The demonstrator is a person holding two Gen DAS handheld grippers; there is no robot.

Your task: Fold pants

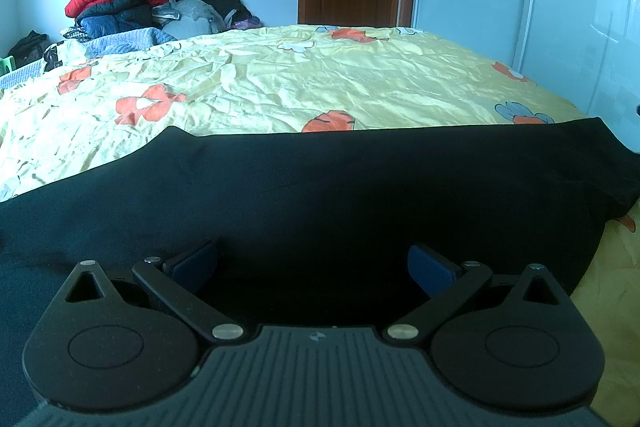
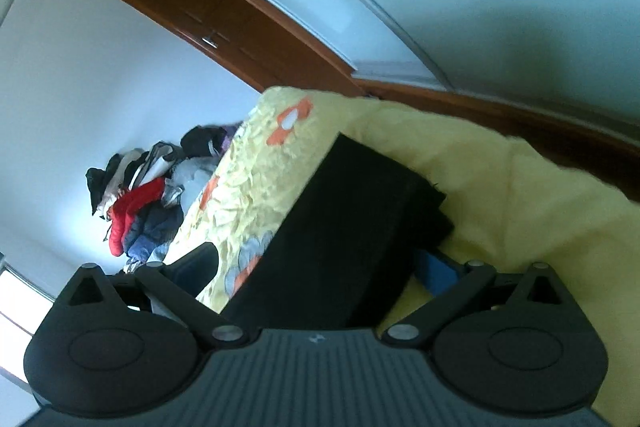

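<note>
Black pants [image 1: 320, 187] flat on bed [image 1: 320, 83], seemingly part-folded; both grippers [image 1: 312, 263] [image 2: 316, 267] spread, gripping nothing.

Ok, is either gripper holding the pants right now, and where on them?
Neither. The left gripper is open over the black pants; the right gripper is open too, straddling one end of them without closing on it.
</note>
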